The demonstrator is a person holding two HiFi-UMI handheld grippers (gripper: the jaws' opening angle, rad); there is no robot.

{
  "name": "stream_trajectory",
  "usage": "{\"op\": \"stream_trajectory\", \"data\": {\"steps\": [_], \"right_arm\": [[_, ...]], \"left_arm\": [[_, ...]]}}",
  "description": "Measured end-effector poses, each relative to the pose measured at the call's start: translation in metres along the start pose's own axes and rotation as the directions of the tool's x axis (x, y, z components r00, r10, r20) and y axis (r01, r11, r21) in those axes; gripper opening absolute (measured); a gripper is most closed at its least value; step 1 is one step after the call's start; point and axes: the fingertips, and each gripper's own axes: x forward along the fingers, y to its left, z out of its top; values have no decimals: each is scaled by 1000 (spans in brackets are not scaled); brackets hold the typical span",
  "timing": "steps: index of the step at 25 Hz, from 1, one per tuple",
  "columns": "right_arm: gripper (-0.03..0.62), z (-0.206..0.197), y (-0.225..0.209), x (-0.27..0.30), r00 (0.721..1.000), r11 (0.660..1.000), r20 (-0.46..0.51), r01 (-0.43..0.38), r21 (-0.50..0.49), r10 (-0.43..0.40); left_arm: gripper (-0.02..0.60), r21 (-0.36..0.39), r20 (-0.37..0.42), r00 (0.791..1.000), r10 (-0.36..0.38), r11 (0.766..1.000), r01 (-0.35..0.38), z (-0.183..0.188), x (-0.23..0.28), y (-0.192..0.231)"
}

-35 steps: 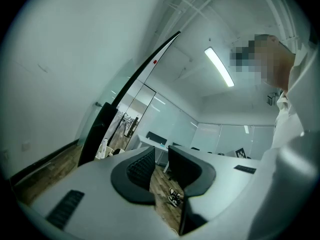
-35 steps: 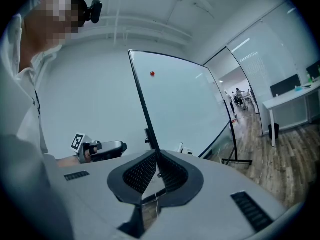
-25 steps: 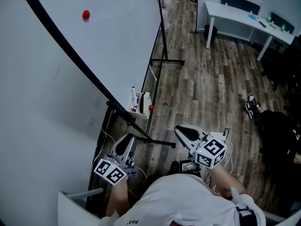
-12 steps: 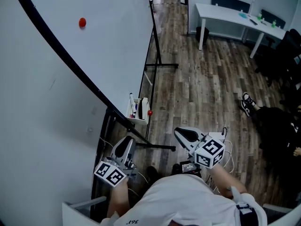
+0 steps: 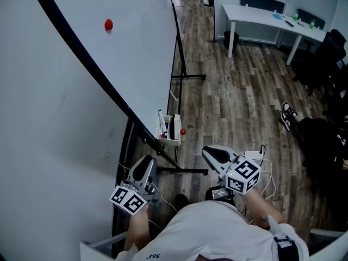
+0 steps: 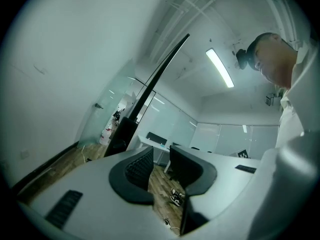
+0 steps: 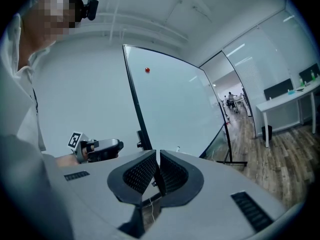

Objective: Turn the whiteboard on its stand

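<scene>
Head view, whiteboard (image 5: pixel 136 48): stands ahead-left of both grippers, and its black edge (image 5: pixel 98 75) runs down toward the left gripper (image 5: pixel 144 166).
Head view, nearer hand: the left gripper is close beside that edge. The right gripper (image 5: pixel 213 153) is well apart, over the floor (image 5: pixel 239 102).
Left gripper view, jaws: opening, with a clear gap and nothing between them. The black edge rises ahead-left.
Right gripper view, jaws: closed together and empty. The whiteboard is ahead and upright, with the left gripper near its edge.

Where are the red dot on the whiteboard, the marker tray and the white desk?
red dot (image 5: pixel 109 24), head view, its centre.
marker tray (image 5: pixel 169 142), head view, its lower front wall.
white desk (image 5: pixel 256 13), head view, its bare tabletop.
</scene>
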Motion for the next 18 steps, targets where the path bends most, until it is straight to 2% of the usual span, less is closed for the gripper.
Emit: {"op": "stream_trajectory", "data": {"steps": [5, 12, 18], "right_arm": [[29, 0, 11, 14, 1000, 1000, 4, 17, -12, -17], [29, 1, 18, 31, 999, 999, 10, 39, -27, -38], [29, -20, 12, 55, 998, 998, -33, 55, -19, -55]], "left_arm": [[103, 22, -4, 1000, -1, 1000, 1, 9, -4, 17], [168, 116, -21, 1000, 10, 993, -7, 22, 4, 32], [209, 163, -68, 998, 8, 987, 3, 18, 17, 43]]}}
